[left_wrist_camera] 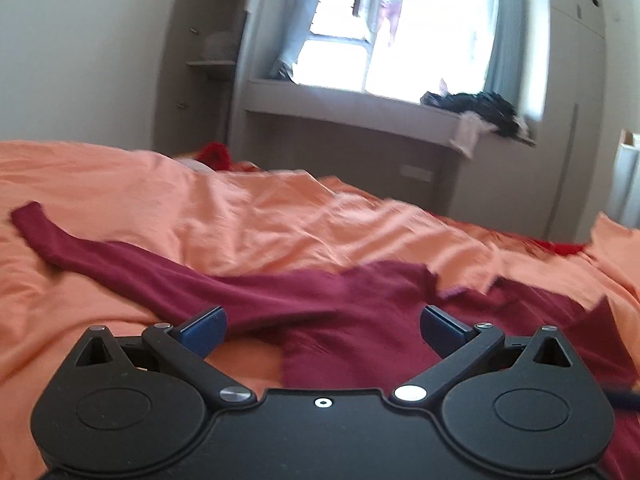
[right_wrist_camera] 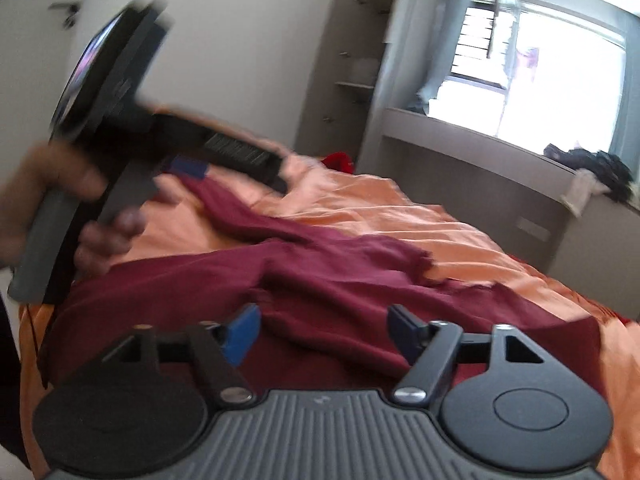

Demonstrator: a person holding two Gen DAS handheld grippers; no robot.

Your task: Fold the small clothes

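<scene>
A maroon long-sleeved top (left_wrist_camera: 320, 312) lies spread on the rumpled orange bedsheet (left_wrist_camera: 240, 208), one sleeve stretched out to the left, with both grippers over it. The left gripper (left_wrist_camera: 322, 330) and the right gripper (right_wrist_camera: 324, 334) both stand wide with nothing between their blue pads. Beyond the bed, dark clothes (left_wrist_camera: 480, 108) are heaped on the window ledge (left_wrist_camera: 340, 104), and a red cloth (left_wrist_camera: 216, 154) lies at the bed's far edge.

A home bedroom: a bed (left_wrist_camera: 280, 216) under an orange sheet, a bright window (left_wrist_camera: 400, 36) with pale curtains (clothes heaped on its ledge), and built-in wall shelves (right_wrist_camera: 360, 80).
</scene>
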